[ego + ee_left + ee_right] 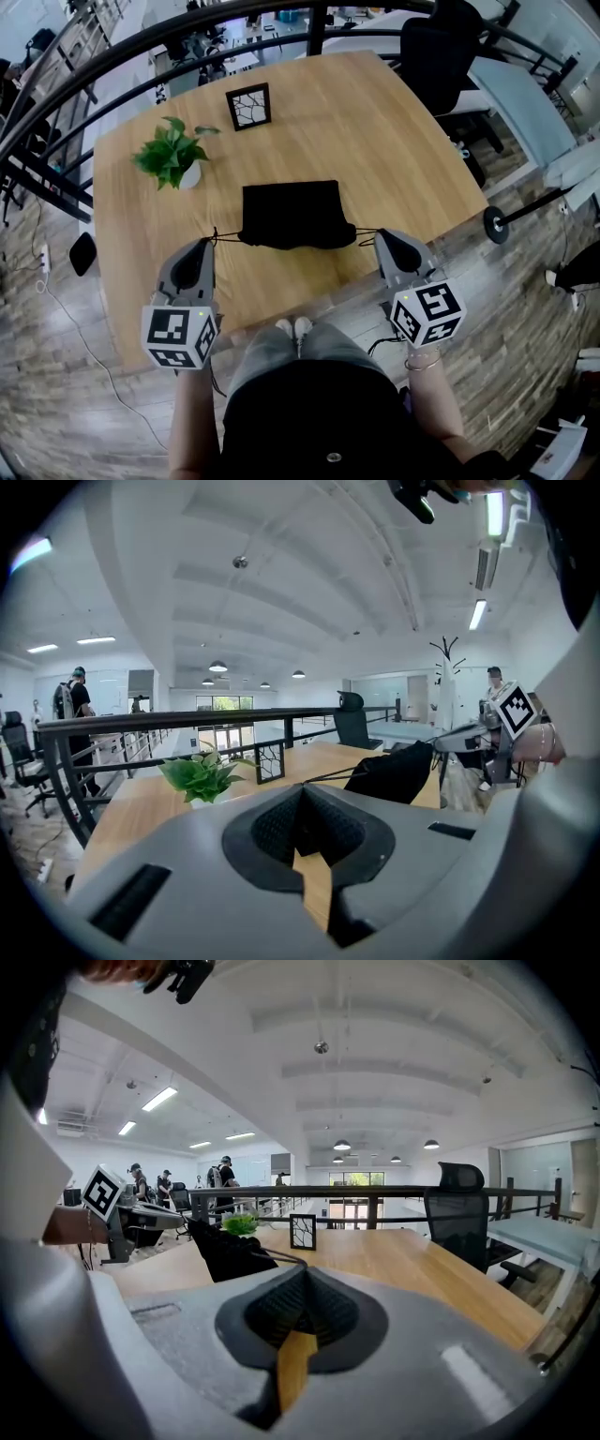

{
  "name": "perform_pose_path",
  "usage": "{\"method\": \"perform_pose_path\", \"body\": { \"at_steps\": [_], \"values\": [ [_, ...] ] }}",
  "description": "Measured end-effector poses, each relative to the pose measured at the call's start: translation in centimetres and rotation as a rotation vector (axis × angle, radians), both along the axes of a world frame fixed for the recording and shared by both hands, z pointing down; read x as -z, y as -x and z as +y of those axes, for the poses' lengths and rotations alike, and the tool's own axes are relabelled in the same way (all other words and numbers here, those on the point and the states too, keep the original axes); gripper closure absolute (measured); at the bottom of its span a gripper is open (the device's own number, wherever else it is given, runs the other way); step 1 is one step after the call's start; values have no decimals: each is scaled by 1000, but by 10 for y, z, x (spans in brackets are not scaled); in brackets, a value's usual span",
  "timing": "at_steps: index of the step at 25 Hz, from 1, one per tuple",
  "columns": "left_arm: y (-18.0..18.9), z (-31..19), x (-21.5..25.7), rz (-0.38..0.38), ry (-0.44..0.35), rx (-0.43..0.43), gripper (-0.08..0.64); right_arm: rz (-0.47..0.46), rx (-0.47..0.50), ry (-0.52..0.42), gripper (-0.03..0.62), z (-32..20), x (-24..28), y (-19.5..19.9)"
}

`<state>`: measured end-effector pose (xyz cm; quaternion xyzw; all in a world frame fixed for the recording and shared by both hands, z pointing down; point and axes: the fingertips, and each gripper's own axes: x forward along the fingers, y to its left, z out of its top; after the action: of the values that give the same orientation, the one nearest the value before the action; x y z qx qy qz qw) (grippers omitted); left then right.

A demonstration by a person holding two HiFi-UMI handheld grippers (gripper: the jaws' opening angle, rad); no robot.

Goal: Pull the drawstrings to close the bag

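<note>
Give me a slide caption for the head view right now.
Bag closing: left gripper and right gripper each shut on a drawstring of the black bag on the table.

Light: bright, even; ceiling strips [159, 1099], round lamps [217, 667], daylight from far windows [354, 1178].
Shadows: soft, faint on table [375, 141].
Glare: one strip blown out at the top of the left gripper view; mild sheen on wood.
Distortion: strong fisheye in all views, railing [317, 33] bows, black corners (heavy in both gripper views).
Focus: near foreground soft in gripper views; background fairly sharp.
Detail: bag [291, 214] crushed to flat black; drawstring [332, 773] barely resolves.
</note>
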<state>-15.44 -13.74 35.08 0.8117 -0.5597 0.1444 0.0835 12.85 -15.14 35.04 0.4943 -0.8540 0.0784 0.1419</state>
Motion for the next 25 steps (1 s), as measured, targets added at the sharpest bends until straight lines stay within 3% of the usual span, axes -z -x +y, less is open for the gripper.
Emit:
{"method": "perform_pose_path", "body": {
  "at_steps": [11, 25],
  "values": [
    [10, -1, 5, 64, -21, 36, 545, -22, -26, -21, 592, -4, 8, -11],
    [23, 3, 2, 87, -22, 83, 545, -37, -57, -31, 592, -4, 10, -22]
  ]
}}
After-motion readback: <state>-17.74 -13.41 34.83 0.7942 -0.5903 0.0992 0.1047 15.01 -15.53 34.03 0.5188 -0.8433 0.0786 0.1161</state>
